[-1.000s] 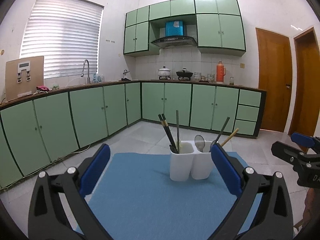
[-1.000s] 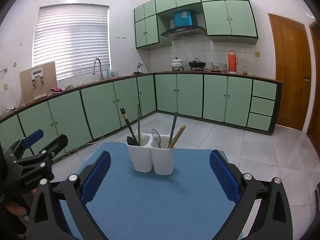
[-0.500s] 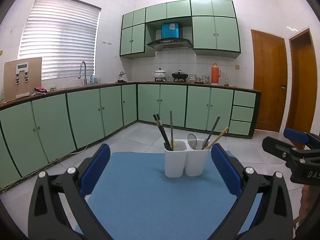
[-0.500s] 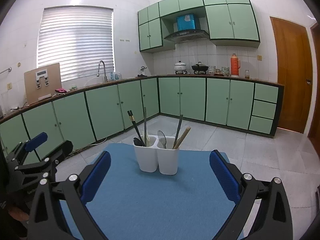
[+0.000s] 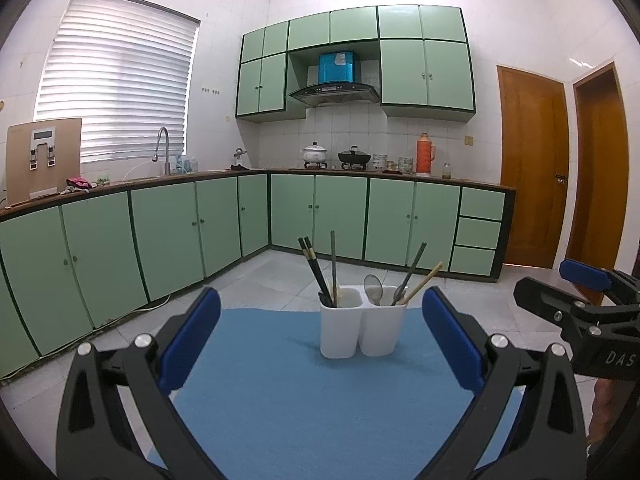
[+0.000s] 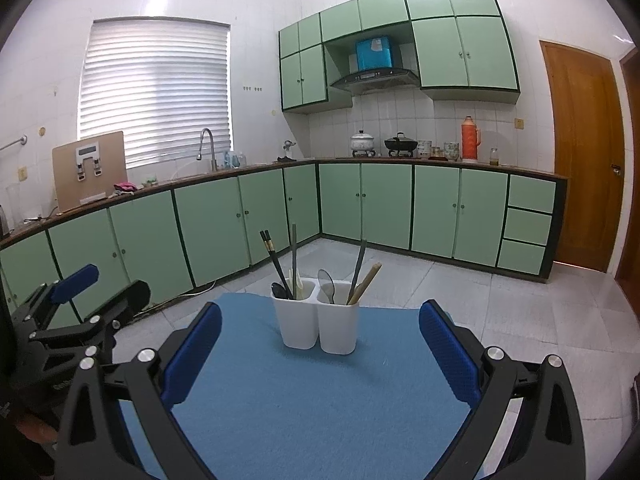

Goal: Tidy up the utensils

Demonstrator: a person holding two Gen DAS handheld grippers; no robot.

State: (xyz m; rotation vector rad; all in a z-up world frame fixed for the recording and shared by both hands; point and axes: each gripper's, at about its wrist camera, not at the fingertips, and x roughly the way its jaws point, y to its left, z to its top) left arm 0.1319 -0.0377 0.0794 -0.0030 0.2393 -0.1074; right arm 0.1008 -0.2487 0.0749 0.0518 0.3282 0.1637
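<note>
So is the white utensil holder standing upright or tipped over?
Upright. The holder sits flat on the blue mat, both compartments' openings facing up, utensils leaning inside.

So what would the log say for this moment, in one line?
left tool: open, empty | right tool: open, empty | utensil holder: upright on blue mat, utensils inside, untouched

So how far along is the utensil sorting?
It looks finished: every visible utensil stands in the white two-compartment holder, black chopsticks in one side, a metal spoon in the other. Nothing lies loose on the blue mat. The left gripper and right gripper are open, holding nothing.
</note>
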